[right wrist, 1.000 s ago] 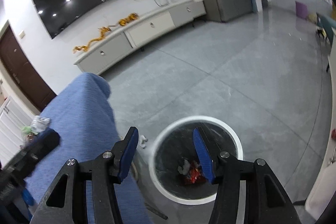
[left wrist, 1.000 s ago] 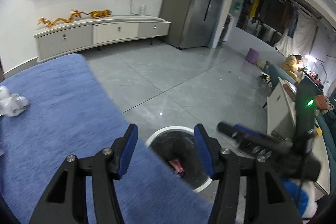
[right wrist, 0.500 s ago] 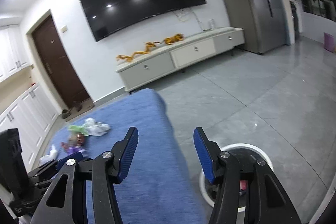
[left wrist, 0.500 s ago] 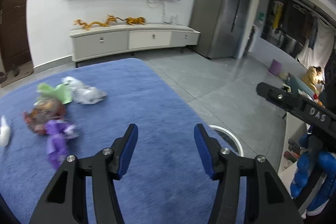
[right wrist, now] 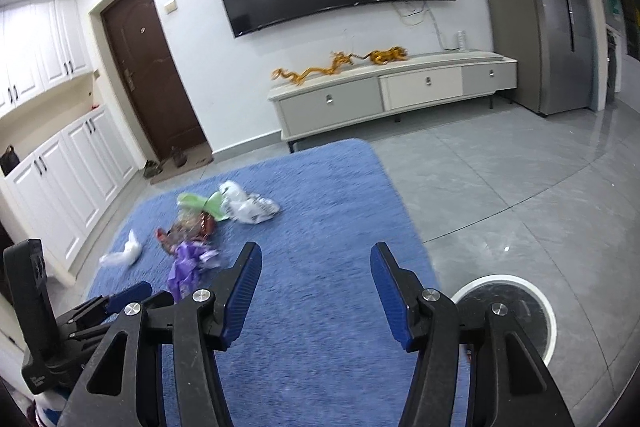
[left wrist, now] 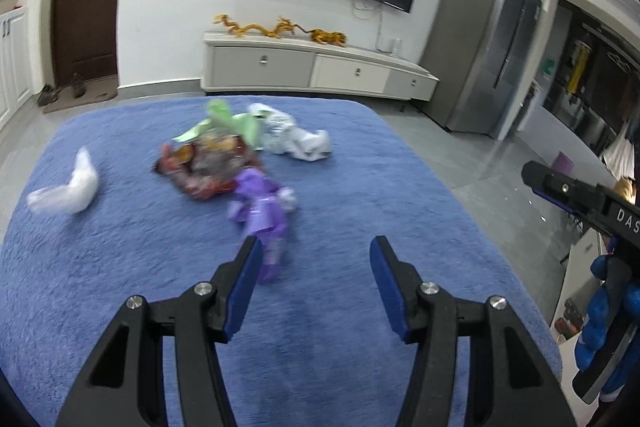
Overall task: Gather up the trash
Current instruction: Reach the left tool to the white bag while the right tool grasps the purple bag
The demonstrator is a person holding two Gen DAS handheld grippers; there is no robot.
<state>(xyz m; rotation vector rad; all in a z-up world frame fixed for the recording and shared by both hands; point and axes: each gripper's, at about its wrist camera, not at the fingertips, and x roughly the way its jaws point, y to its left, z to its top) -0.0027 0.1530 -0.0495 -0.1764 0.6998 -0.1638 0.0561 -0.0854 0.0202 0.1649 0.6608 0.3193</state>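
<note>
Trash lies in a loose pile on the blue plush surface [left wrist: 360, 195]: a purple wrapper [left wrist: 262, 215], a red-brown snack bag [left wrist: 208, 167], a green wrapper [left wrist: 232, 121], a crumpled white bag [left wrist: 298, 141] and a white scrap [left wrist: 68, 187] off to the left. My left gripper [left wrist: 316, 251] is open and empty, its left fingertip just short of the purple wrapper. My right gripper [right wrist: 316, 255] is open and empty too, further back from the same pile [right wrist: 188, 231]. The white-rimmed bin [right wrist: 508, 311] with a black liner stands on the floor at the lower right.
The right gripper's body and a blue-gloved hand [left wrist: 608, 311] show at the right edge of the left wrist view. A low TV cabinet [right wrist: 392, 91], a brown door [right wrist: 148, 67], white cupboards [right wrist: 60, 187] and a grey fridge [right wrist: 536, 7] line the room beyond grey floor tiles.
Both views have swung left from over the bin to the blue surface. The trash pile has come into view and closer. The bin has left the left wrist view.
</note>
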